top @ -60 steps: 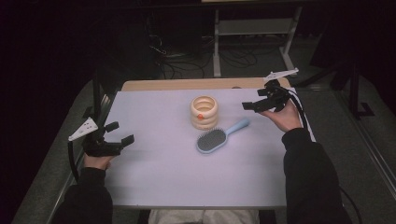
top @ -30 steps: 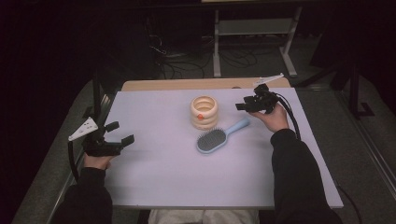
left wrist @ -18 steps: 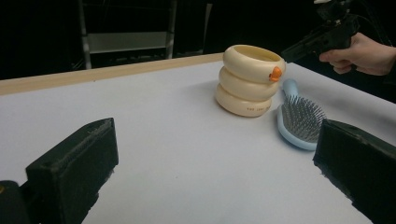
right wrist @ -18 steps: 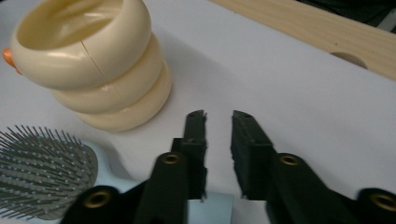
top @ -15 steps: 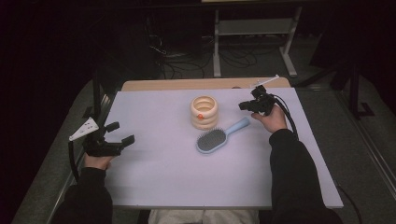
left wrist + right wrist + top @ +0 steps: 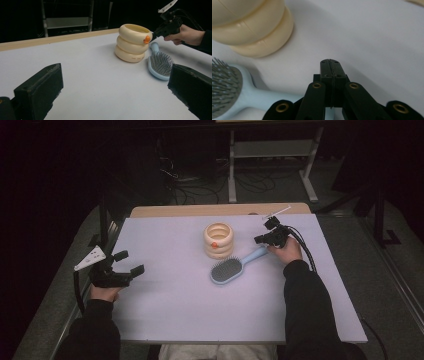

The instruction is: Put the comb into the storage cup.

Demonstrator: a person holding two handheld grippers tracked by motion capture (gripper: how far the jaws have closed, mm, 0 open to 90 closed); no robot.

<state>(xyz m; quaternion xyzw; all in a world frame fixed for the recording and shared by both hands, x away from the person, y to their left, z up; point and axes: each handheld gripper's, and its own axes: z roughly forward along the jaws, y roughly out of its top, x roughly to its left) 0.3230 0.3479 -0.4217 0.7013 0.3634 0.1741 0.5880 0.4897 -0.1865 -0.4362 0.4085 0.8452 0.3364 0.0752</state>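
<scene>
A light blue hairbrush (image 6: 226, 270) lies bristles up on the pale mat, its handle pointing toward the back right. Just behind it stands a cream stack of rings (image 6: 218, 240) with an orange knob. My right gripper (image 6: 257, 240) hovers low over the handle's end. In the right gripper view its jaws (image 6: 329, 61) have just closed flat against each other with nothing between them, and the brush handle (image 6: 269, 100) passes underneath. My left gripper (image 6: 131, 261) rests at the mat's left side, open and empty. In the left gripper view it (image 6: 115, 92) looks toward the ring stack (image 6: 132, 43) and brush (image 6: 160, 65).
The pale mat (image 6: 200, 310) covers most of the table, and a wooden strip (image 6: 220, 210) shows along its far edge. Beyond the table are a metal stand (image 6: 272, 150) and floor cables in the dark. The right gripper's cable (image 6: 305, 250) trails along the forearm.
The right hand came in from the back right and sank toward the brush handle. Its jaws closed. The left hand has stayed put.
</scene>
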